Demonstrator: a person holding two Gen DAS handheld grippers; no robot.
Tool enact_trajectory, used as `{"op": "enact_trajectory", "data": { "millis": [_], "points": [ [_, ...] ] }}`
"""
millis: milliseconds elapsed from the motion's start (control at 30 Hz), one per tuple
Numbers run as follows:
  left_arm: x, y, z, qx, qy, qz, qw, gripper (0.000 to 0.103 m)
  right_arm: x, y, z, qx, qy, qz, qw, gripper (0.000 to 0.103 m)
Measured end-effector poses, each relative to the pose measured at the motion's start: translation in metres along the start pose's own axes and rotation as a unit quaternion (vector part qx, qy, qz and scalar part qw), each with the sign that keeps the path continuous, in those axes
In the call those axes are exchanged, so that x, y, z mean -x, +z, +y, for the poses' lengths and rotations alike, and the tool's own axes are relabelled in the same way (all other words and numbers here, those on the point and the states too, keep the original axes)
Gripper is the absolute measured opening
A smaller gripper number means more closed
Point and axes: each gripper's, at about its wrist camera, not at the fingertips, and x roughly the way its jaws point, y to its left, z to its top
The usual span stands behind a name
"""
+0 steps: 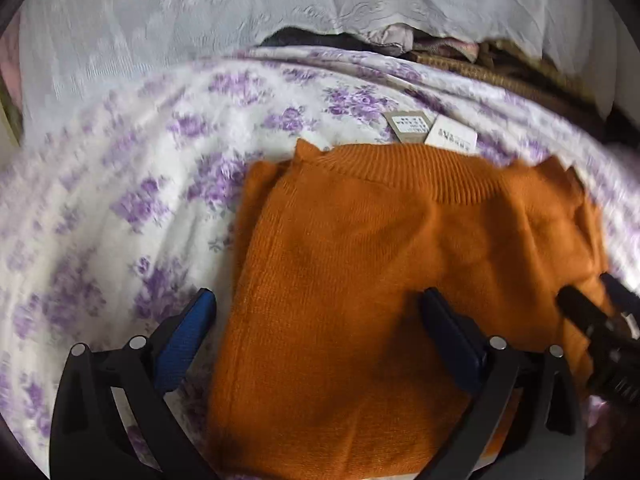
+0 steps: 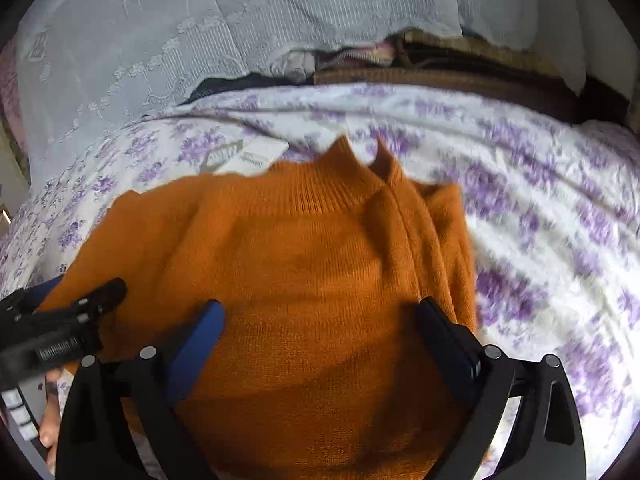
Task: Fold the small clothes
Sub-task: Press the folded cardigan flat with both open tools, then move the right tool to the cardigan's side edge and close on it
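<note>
An orange knit sweater [image 1: 360, 264] lies on the flowered bedspread, its ribbed collar [image 1: 400, 164] toward the far side and its sides folded in. Two paper tags [image 1: 432, 130] stick out past the collar. My left gripper [image 1: 320, 300] hangs open over the sweater's left edge, one blue pad over the bedspread and the other over the knit. In the right wrist view the same sweater [image 2: 312, 280] fills the middle. My right gripper [image 2: 320, 308] stands wide open above its right half, nothing pressed between the pads. Each gripper shows at the other view's edge [image 1: 600, 328] [image 2: 72, 312].
The white bedspread with purple flowers [image 1: 120, 208] spreads out on all sides of the sweater. A pale lace cloth [image 2: 200, 32] covers the back. Beneath it lie bundled clothes [image 2: 352, 56] and a brown woven piece [image 2: 460, 76]. A hand [image 2: 50, 420] shows at the lower left.
</note>
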Motion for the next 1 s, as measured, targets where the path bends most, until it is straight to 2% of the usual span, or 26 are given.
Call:
{"op": "enact_trajectory", "data": {
  "millis": [67,133,200,233,300,333,367,400,433,500,600,667,733,833,900,933,1000],
  "points": [
    [0.006,0.003,0.012,0.028,-0.015,0.001,0.9995,0.099,0.010,0.000,0.000,0.000,0.001,-0.025,1.000,0.098],
    [0.018,0.008,0.019,0.042,-0.013,-0.022,0.9988,0.099,0.023,0.005,-0.006,-0.016,0.002,-0.055,0.998,0.098],
    [0.024,0.017,0.018,0.029,0.000,-0.038,0.9989,0.099,0.029,0.012,-0.016,-0.035,-0.011,-0.075,0.997,0.098],
    [0.023,0.021,0.017,0.024,0.011,-0.040,0.9988,0.099,0.026,0.015,-0.021,-0.042,-0.021,-0.074,0.996,0.098],
    [0.011,0.028,0.018,0.023,0.037,-0.028,0.9987,0.099,0.006,0.018,-0.032,-0.043,-0.047,-0.040,0.997,0.098],
    [-0.005,0.029,0.020,0.021,0.042,0.000,0.9989,0.099,-0.007,0.017,-0.037,-0.046,-0.056,-0.014,0.997,0.098],
    [-0.017,0.027,0.023,0.026,0.036,0.020,0.9988,0.099,-0.024,0.014,-0.047,-0.066,-0.039,0.022,0.997,0.098],
    [-0.024,0.024,0.027,0.040,0.019,0.025,0.9987,0.099,-0.025,0.014,-0.056,-0.090,-0.018,0.024,0.995,0.099],
    [-0.023,0.024,0.034,0.060,0.002,0.022,0.9979,0.099,-0.021,0.016,-0.062,-0.107,-0.007,0.017,0.994,0.098],
    [-0.016,0.026,0.040,0.068,-0.008,0.024,0.9973,0.099,-0.006,0.019,-0.070,-0.125,-0.001,-0.010,0.992,0.098],
    [0.009,0.023,0.040,0.073,-0.019,-0.005,0.9971,0.098,0.009,0.021,-0.078,-0.147,0.040,-0.026,0.988,0.098],
    [0.027,0.023,0.026,0.051,-0.046,-0.018,0.9975,0.098,0.013,0.021,-0.082,-0.164,0.065,-0.023,0.984,0.098],
    [0.038,0.020,0.002,0.011,-0.056,-0.023,0.9981,0.098,0.016,0.017,-0.088,-0.185,0.083,-0.022,0.979,0.098],
    [0.031,0.009,-0.035,-0.050,-0.041,-0.012,0.9979,0.098,0.021,0.007,-0.102,-0.224,0.114,-0.020,0.968,0.098],
    [0.016,-0.002,-0.050,-0.077,-0.023,0.010,0.9967,0.099,0.023,-0.002,-0.111,-0.251,0.145,-0.017,0.957,0.098],
    [0.009,-0.009,-0.057,-0.093,-0.003,0.006,0.9956,0.099,0.025,-0.008,-0.114,-0.264,0.159,-0.015,0.951,0.098],
    [0.013,-0.010,-0.059,-0.098,0.002,-0.011,0.9951,0.099,0.028,-0.021,-0.119,-0.288,0.179,-0.013,0.941,0.096]
  ]
}}
